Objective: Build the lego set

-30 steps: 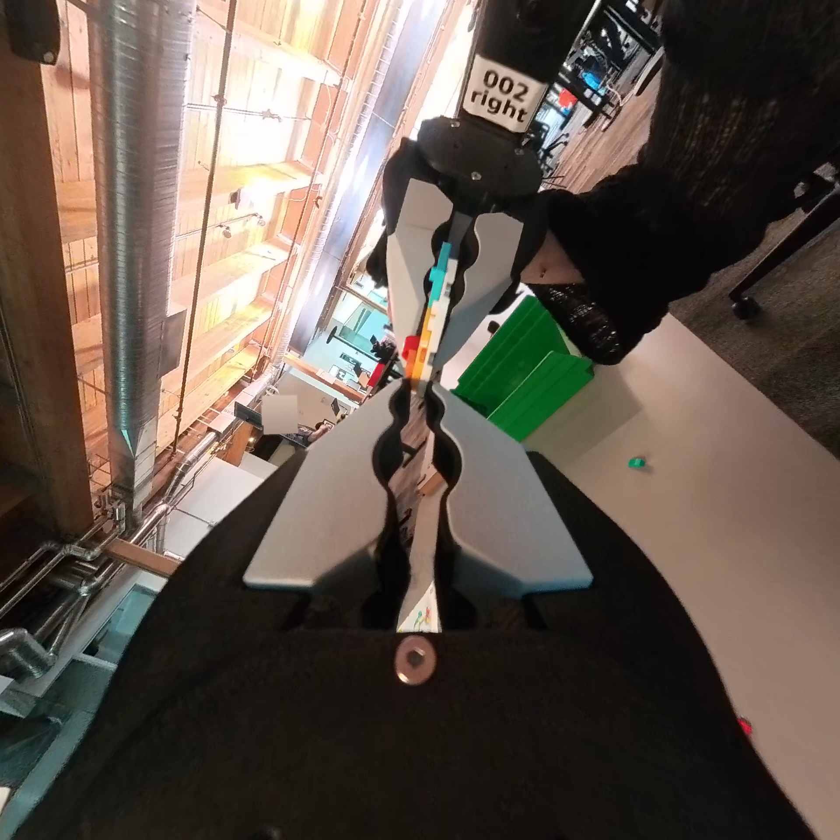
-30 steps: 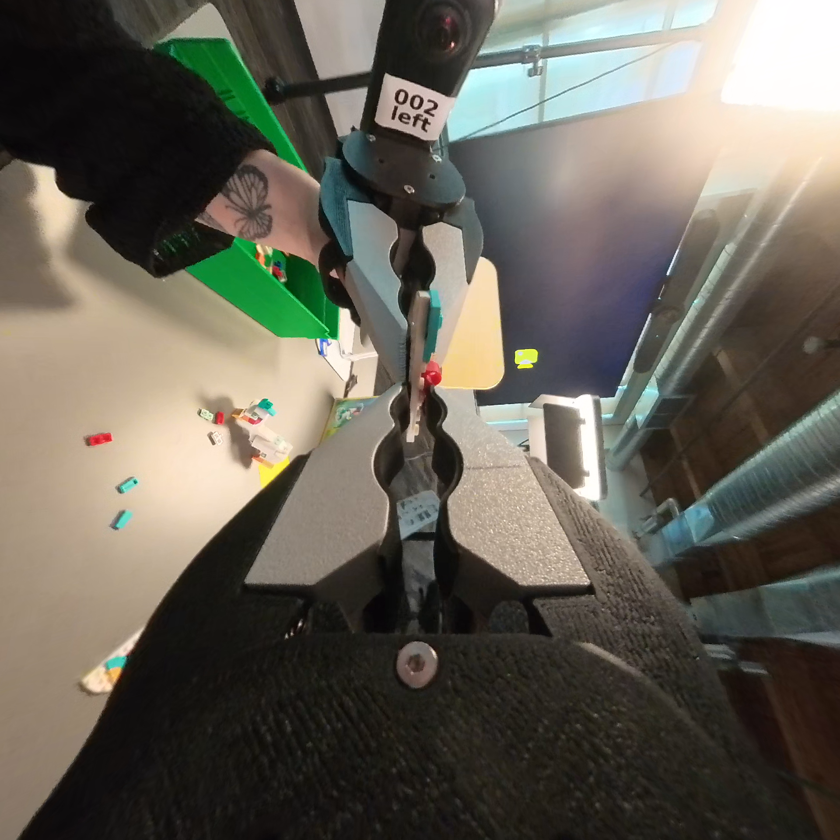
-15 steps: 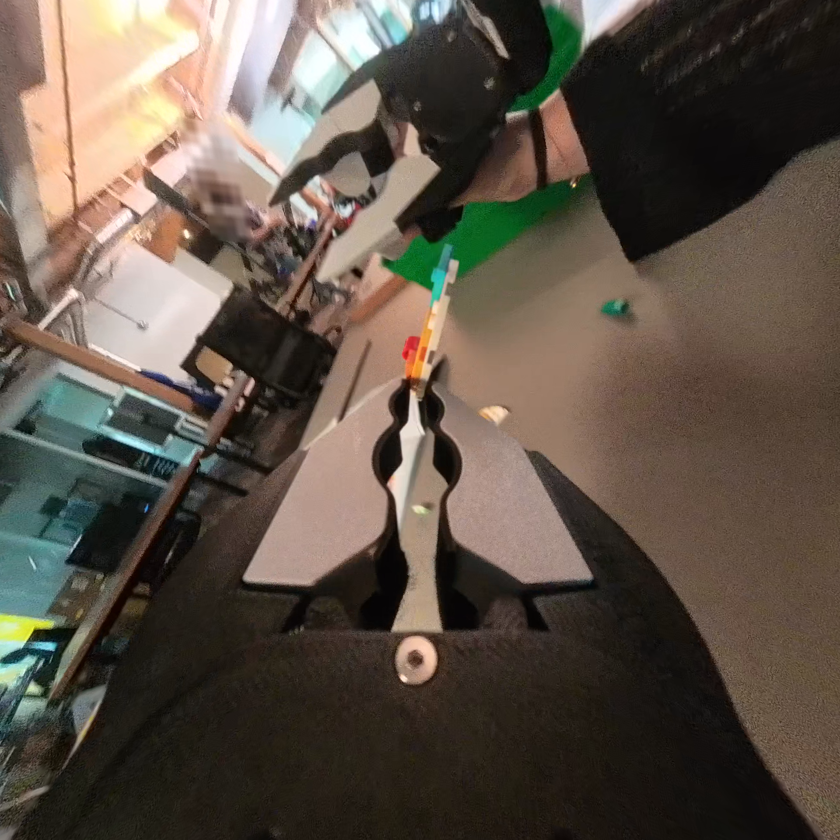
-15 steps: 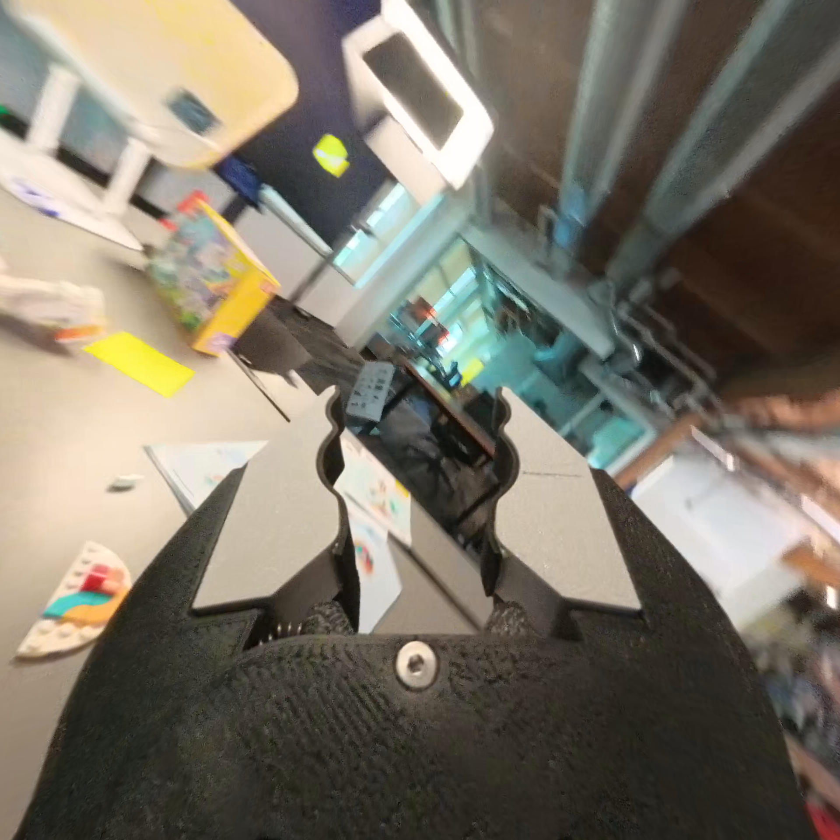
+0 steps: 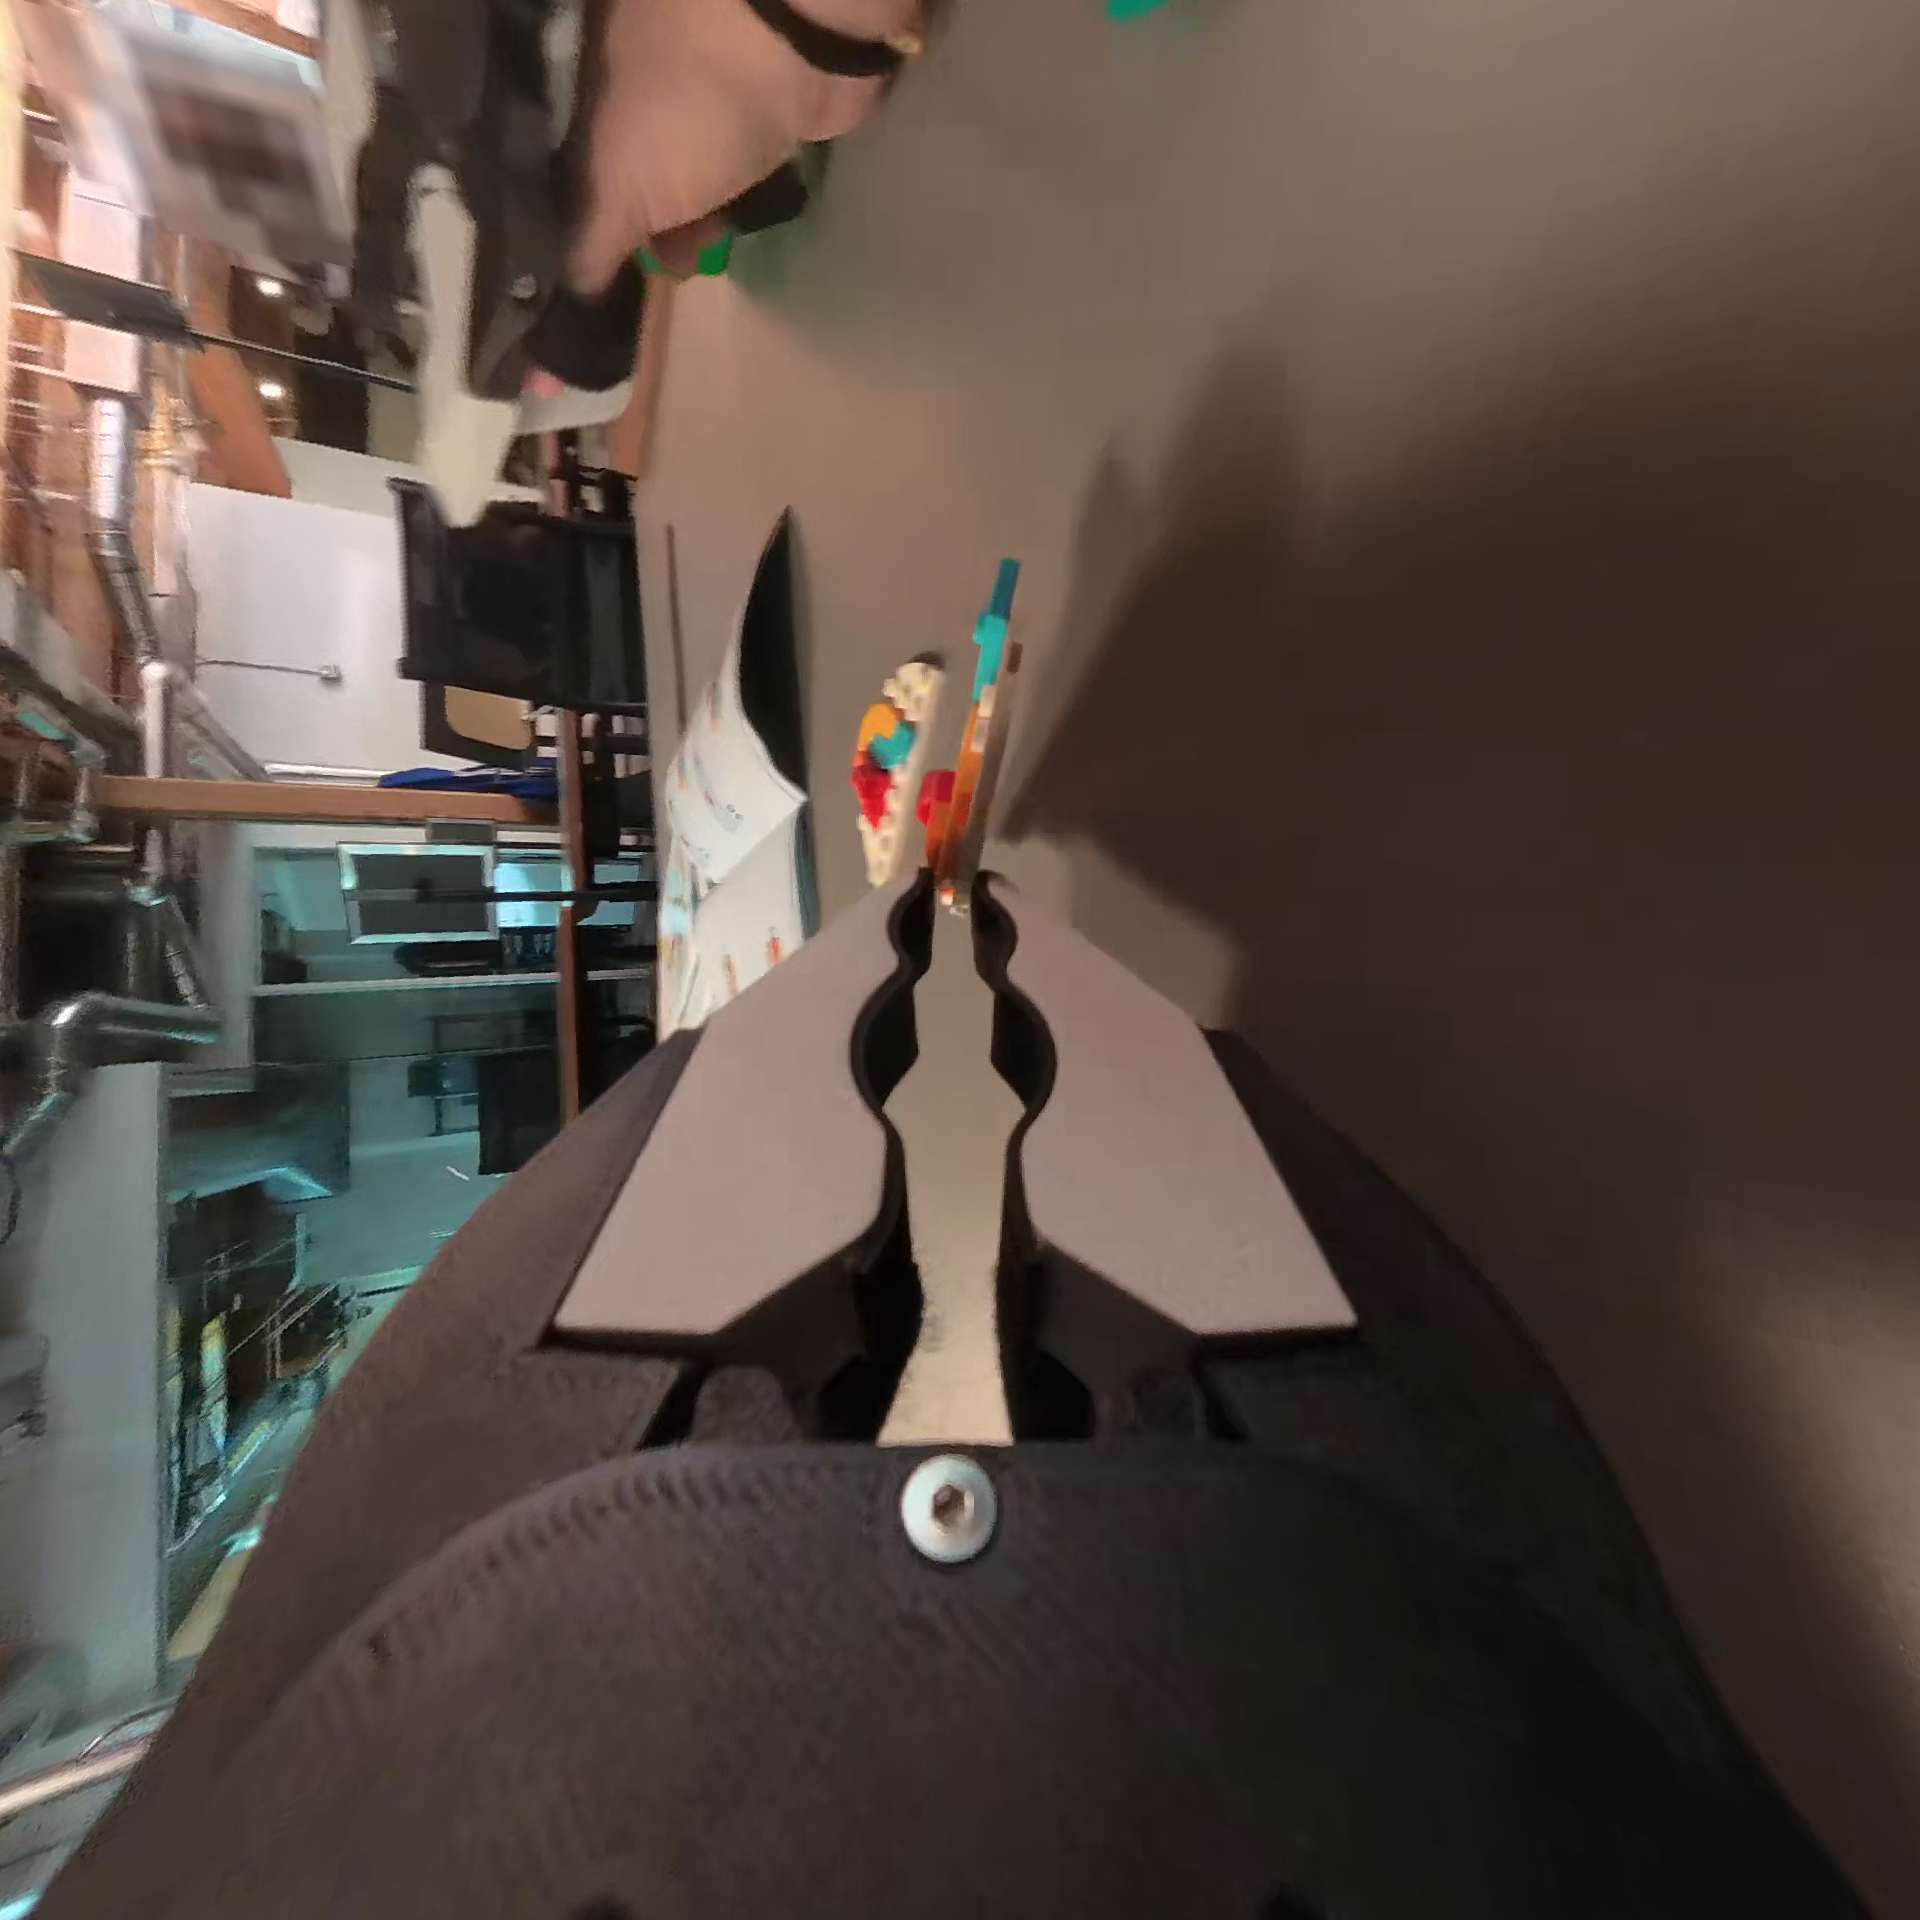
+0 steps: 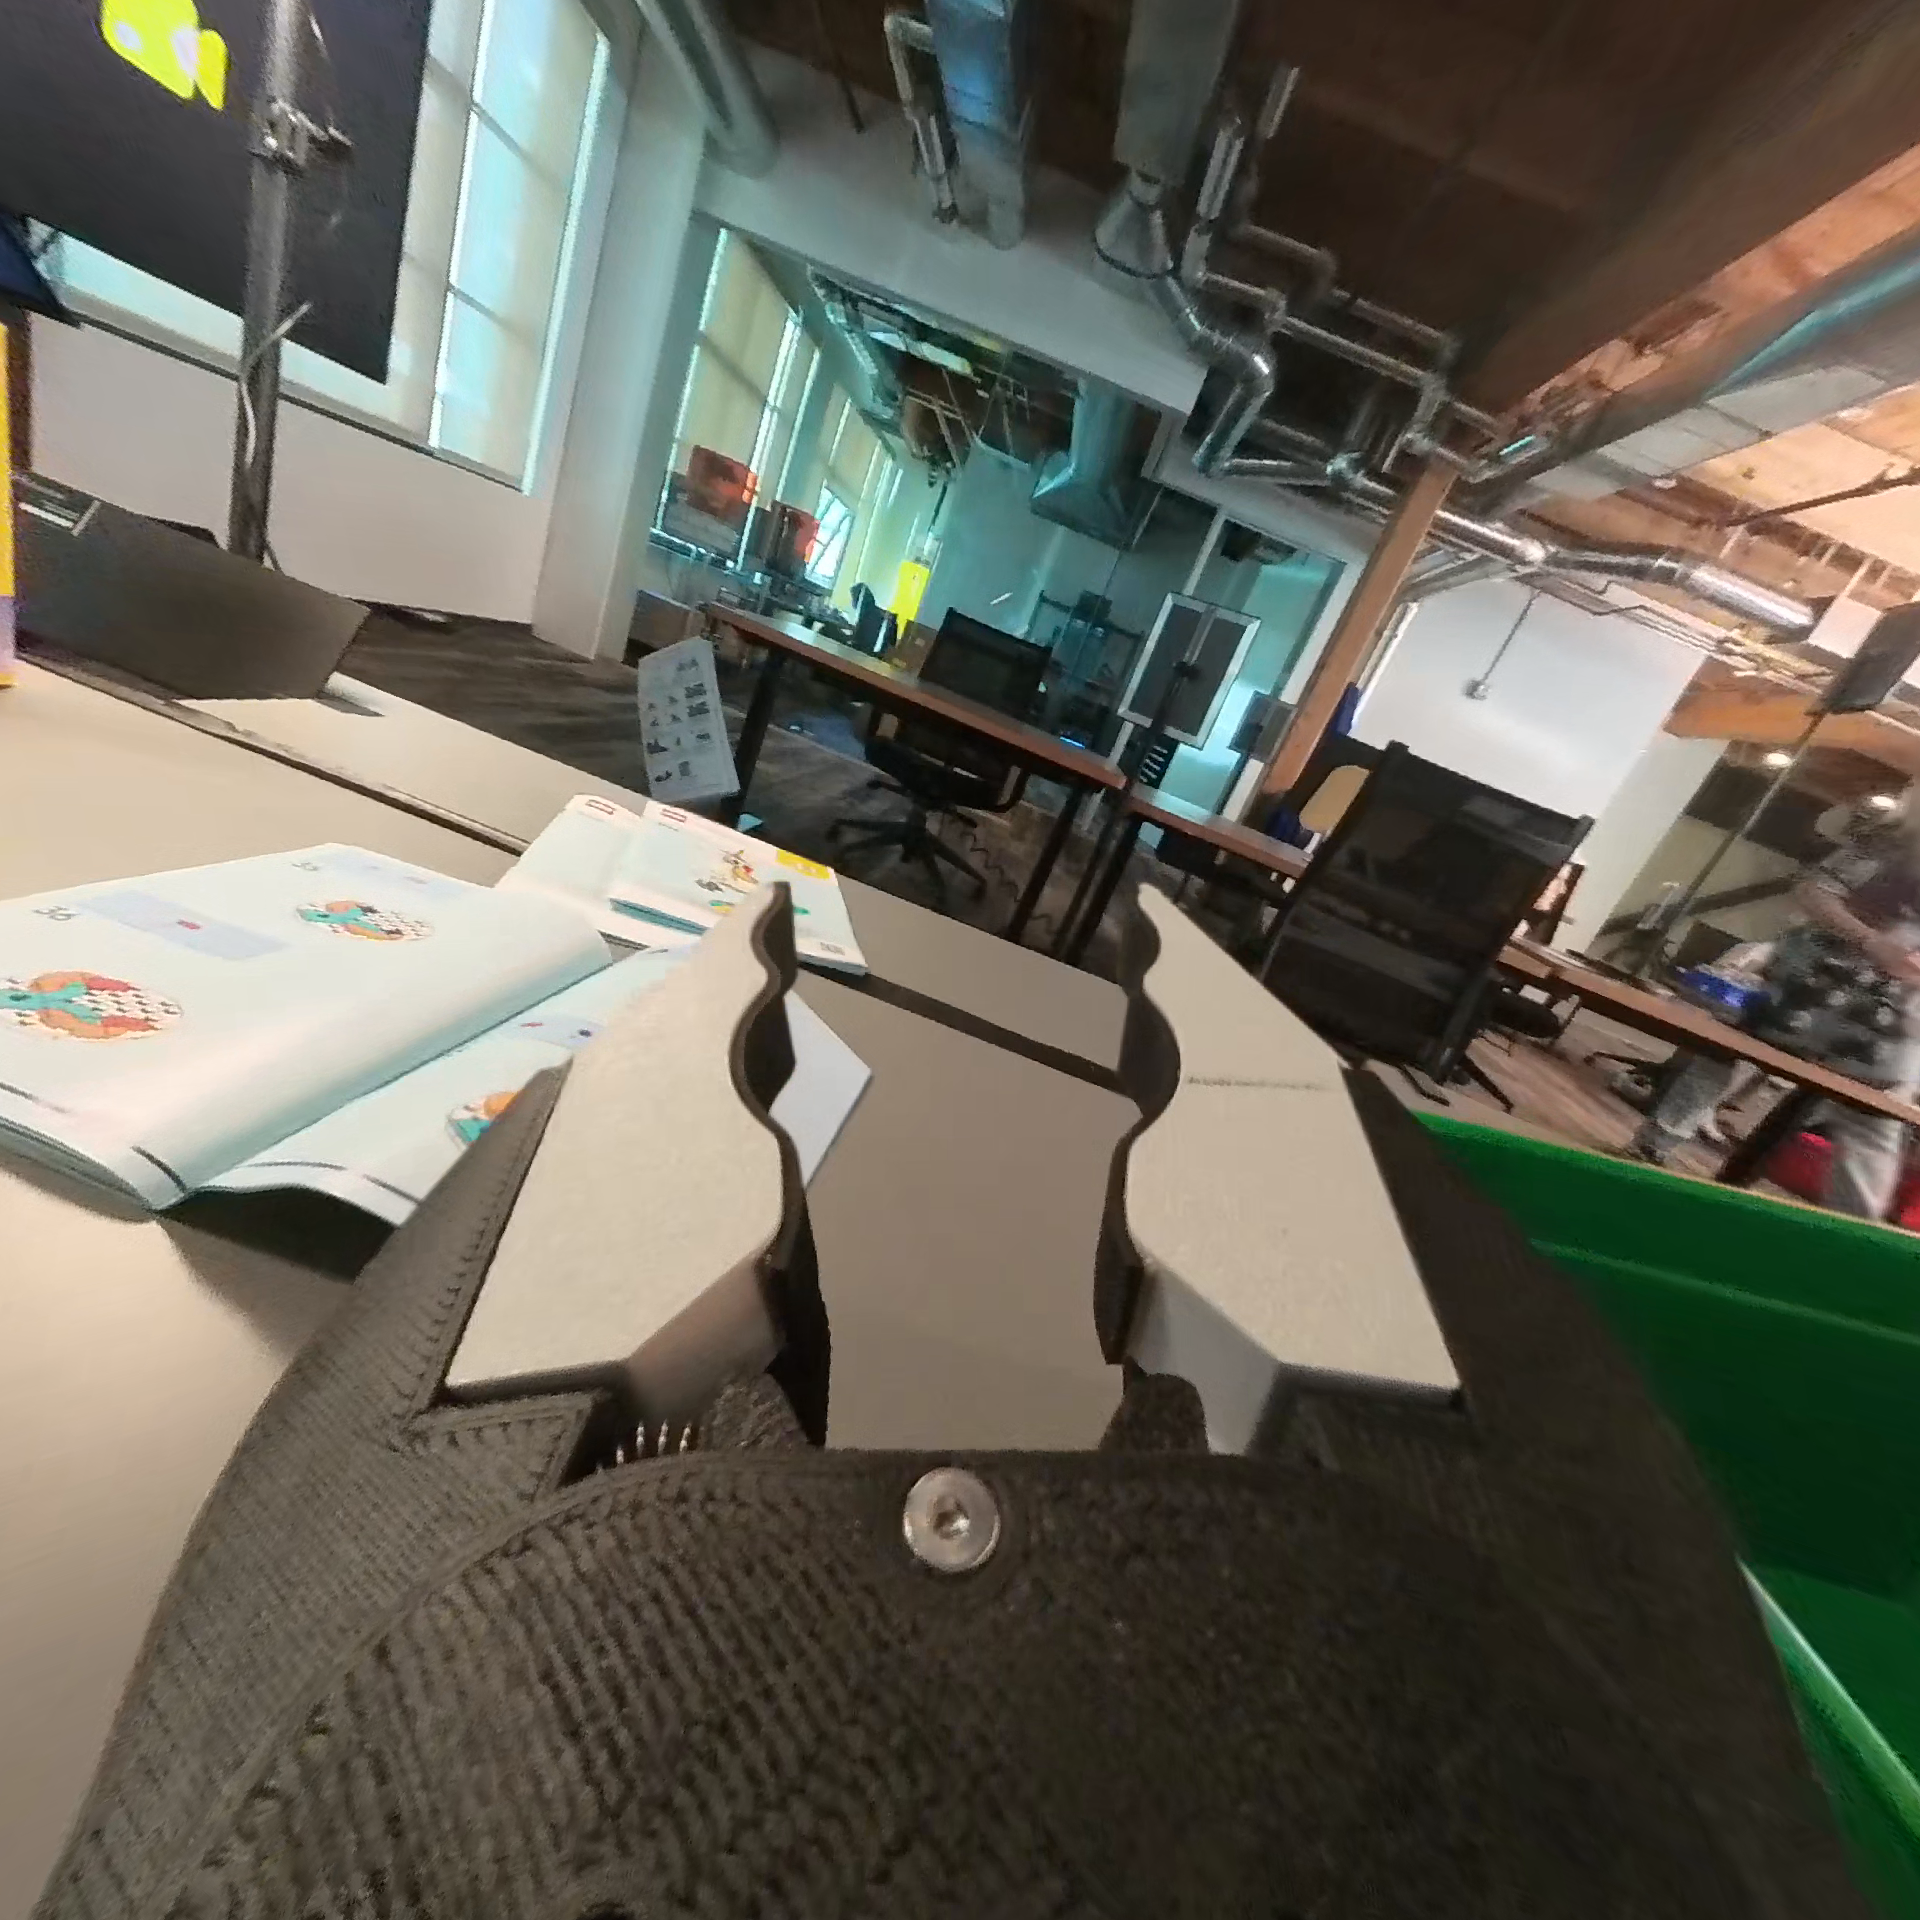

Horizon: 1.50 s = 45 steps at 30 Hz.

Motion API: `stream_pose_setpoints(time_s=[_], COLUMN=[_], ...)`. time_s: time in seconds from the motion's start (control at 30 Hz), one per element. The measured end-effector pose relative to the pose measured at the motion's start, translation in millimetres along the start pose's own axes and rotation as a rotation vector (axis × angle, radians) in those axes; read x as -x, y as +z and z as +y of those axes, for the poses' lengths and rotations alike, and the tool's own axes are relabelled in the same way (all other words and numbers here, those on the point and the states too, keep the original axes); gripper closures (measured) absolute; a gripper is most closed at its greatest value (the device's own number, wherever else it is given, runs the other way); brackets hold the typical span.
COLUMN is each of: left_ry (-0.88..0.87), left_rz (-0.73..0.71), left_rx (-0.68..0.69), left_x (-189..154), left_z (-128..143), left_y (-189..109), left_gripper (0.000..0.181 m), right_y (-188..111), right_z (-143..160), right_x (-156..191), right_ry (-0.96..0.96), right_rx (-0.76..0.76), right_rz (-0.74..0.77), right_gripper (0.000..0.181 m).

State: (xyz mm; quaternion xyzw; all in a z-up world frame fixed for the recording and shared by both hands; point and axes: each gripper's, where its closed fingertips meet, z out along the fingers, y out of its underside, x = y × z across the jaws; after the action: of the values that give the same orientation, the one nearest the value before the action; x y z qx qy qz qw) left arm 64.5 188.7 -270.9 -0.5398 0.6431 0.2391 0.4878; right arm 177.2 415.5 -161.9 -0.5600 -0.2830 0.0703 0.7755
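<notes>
My left gripper [image 5: 951,883] is shut on a thin lego plate assembly [image 5: 982,727], seen edge-on, with teal, orange, red and white pieces. It holds the piece in the air close to the grey table [image 5: 1455,520]. A second rounded white lego plate [image 5: 894,769] with red, teal and orange pieces lies on the table just beyond the fingertips. My right gripper [image 6: 956,925] is open and empty, low over the table. The right gripper's grey fingers [image 5: 457,416] and the hand holding it also show blurred at the top left of the left wrist view.
An open instruction booklet [image 6: 239,997] lies on the table [image 6: 125,1351] left of my right gripper; it also shows in the left wrist view [image 5: 727,800]. A green bin [image 6: 1714,1351] stands at the right. Desks and black chairs [image 6: 1392,935] stand beyond the table edge. One gripper's finger ends stand about 30 centimetres off the other's.
My right gripper let go of the lego assembly, opened and swung away to the table. My left gripper kept the assembly and turned down toward the second plate.
</notes>
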Motion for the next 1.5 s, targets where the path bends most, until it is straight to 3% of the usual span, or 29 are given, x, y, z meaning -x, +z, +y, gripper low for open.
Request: stream_pose_setpoints(time_s=[0.03, 0.43, 0.57, 0.67, 0.8, 0.93, 1.17, 1.33, 1.5], left_ry=[-0.001, -0.108, -0.244, -0.441, -0.592, -0.759, -1.135, -1.199, -1.187], left_rz=[0.013, 0.122, 0.218, 0.337, 0.34, 0.187, -0.292, -0.574, -0.736], left_rx=[0.003, 0.002, -0.038, -0.082, -0.141, -0.256, -0.437, -0.461, -0.402], left_x=[-3, -16, -17, -17, -2, 35, 112, 138, 147], left_z=[0, 1, -2, -3, 2, 9, 69, 109, 138], left_y=[1, -12, -22, -28, -35, -42, -73, -108, -130], left_gripper=[0.175, 0.164, 0.151, 0.136, 0.129, 0.131, 0.13, 0.129, 0.129], right_y=[0, 0, 0, 0, -2, -5, -11, -16, -23], right_z=[0, -2, -3, -4, -9, -14, -20, -22, -22], right_x=[2, 17, 19, 22, 27, 29, 32, 31, 21], right_ry=[-0.001, 0.051, 0.06, 0.06, 0.058, 0.038, -0.003, -0.017, 0.006], right_rx=[-0.006, -0.018, -0.031, -0.035, -0.065, -0.095, -0.121, -0.13, -0.126], right_rz=[-0.009, -0.09, -0.105, -0.124, -0.15, -0.159, -0.156, -0.145, -0.104], right_gripper=[0.12, 0.123, 0.124, 0.124, 0.125, 0.126, 0.129, 0.131, 0.133])
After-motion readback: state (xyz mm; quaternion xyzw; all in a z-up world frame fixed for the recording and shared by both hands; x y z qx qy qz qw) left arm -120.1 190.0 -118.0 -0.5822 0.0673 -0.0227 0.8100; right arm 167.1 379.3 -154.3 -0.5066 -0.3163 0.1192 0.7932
